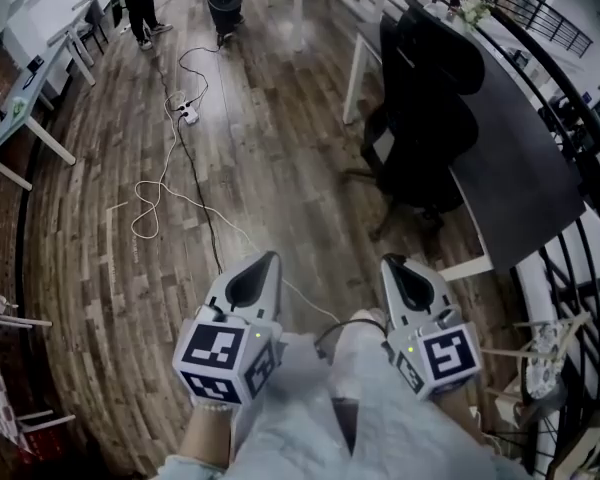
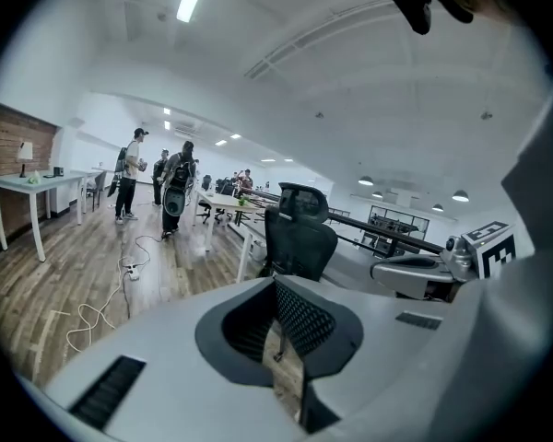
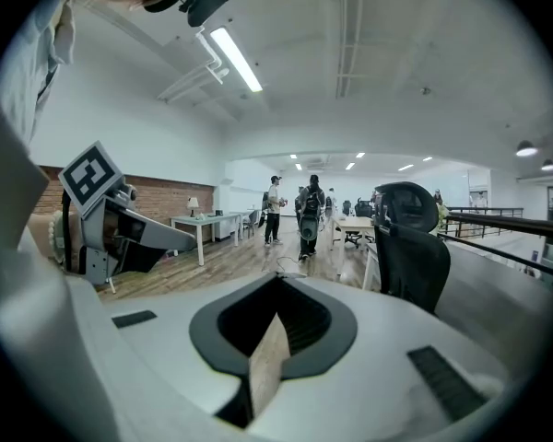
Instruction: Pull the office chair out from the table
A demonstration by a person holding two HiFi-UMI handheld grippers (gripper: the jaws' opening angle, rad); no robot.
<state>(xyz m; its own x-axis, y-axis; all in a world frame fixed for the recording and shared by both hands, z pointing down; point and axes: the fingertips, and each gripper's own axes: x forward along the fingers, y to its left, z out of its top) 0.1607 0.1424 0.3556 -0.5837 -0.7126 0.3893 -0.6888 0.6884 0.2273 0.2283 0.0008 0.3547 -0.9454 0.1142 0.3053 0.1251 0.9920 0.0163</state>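
1. A wood-plank floor is stretching through an open office, with a white cable and a power strip lying on it ahead and to the left of the left hand-held gripper.
2. The office chair is standing ahead and to the right of the right hand-held gripper, well apart from both and tucked against the long dark worktop.
3. Both hand-held grippers are pointing forward side by side with their jaws drawn together and gripping nothing.
4. Only the head view is showing the chair's seat and base and the railing beyond the worktop.
5. Only the gripper views are showing the ceiling lights, the brick wall and the people standing far ahead.
6. The left gripper view is catching the right hand-held gripper at its right edge, and the right gripper view is catching the left one at its left.
7. In both gripper views the gripper body is cutting off the chair's lower half, leaving the backrest and headrest.
8. In the head view the chair's wheels are blending into shadow and are hard to make out.
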